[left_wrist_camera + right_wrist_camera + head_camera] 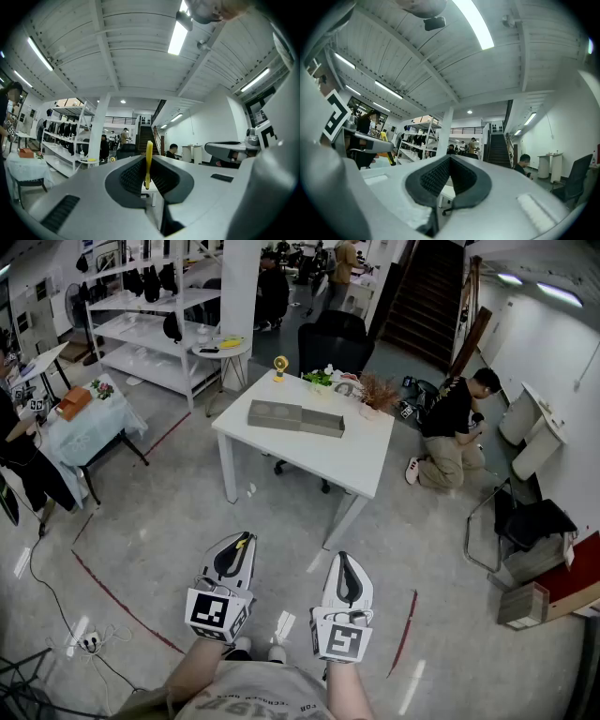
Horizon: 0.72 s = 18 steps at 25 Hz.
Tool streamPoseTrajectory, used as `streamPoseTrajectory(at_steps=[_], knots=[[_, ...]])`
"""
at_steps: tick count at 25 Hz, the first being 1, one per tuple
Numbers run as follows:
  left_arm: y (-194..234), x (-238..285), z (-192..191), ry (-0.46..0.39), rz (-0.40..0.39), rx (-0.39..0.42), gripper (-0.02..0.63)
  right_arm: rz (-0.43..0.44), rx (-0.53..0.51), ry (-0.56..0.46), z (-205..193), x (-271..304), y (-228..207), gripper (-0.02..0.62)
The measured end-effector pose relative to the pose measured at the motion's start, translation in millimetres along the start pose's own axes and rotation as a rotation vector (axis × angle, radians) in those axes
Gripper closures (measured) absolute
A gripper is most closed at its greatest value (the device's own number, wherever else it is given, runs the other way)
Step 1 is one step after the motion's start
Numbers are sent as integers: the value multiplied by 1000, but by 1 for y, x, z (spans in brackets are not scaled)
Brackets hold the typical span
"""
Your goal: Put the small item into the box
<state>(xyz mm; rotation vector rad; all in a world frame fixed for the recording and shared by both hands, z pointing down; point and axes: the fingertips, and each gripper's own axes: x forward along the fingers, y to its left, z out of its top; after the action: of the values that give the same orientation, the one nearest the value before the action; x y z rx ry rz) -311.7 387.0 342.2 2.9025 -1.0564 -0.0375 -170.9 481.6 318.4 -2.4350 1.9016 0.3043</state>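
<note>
Well short of the table (375, 457), my left claw (239, 546) pinches the thin yellow item (148, 159), right claw (345, 568) closed empty; a jolt while approaching the box (295, 416) could, I judge, slip it loose.

place: probably a workshop-lab | cues: white table (361, 460), storage shelves (141, 329), staircase (427, 287)

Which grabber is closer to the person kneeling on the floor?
Right. The right gripper is below and left of the kneeling person in the head view; the left gripper, gripping a yellow item, is farther left.
</note>
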Motion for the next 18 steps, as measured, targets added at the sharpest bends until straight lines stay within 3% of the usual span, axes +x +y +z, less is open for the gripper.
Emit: streamPoseTrajectory(at_steps=[9, 18], knots=[[2, 1, -3, 7, 8, -5, 575, -2, -64, 42, 7, 2, -1, 597], [-7, 9, -10, 29, 17, -8, 575, 26, -35, 40, -9, 1, -11, 597]])
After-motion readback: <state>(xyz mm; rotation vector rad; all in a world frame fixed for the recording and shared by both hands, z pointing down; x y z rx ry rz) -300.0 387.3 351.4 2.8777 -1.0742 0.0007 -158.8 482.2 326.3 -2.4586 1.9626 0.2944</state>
